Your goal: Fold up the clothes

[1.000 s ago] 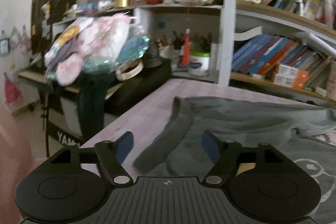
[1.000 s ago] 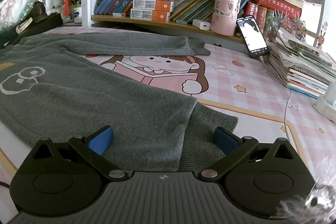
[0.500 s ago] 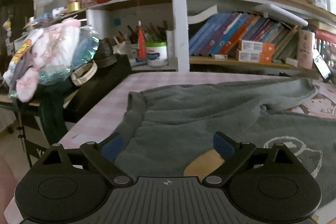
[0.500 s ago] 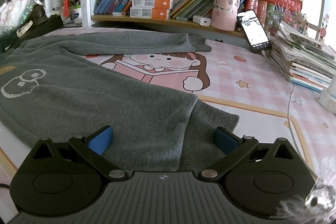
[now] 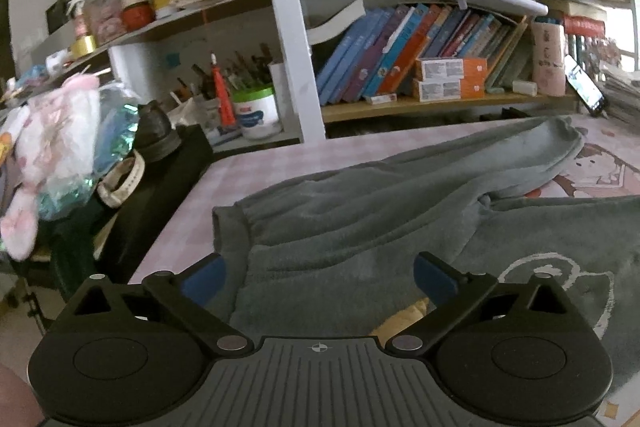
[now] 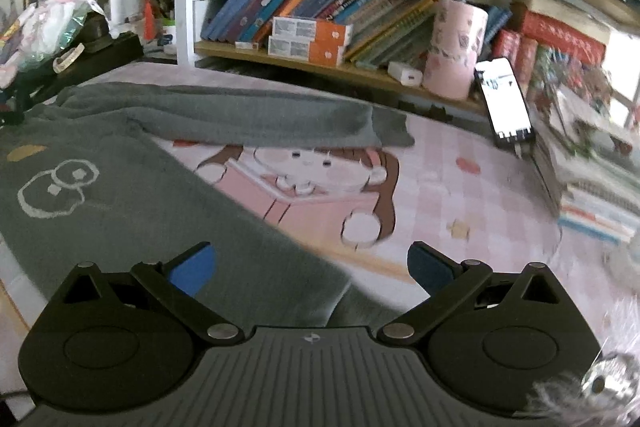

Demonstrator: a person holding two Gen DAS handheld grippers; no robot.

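Two grippers: both over the table, pointing down at the cloth.
L gripper [image 5: 318, 277]: jaws opening, wide; grey sweatshirt [image 5: 360, 227] folds lie between the pads, not pinched.
R gripper [image 6: 310, 263]: jaws wide, nothing clamped; sweatshirt hem edge runs under and between them.
Sweatshirt: spread flat on pink cartoon mat [image 6: 440, 187], sleeve [image 6: 240, 119] stretched across ahead of R gripper, near bookshelf [image 6: 320, 59].
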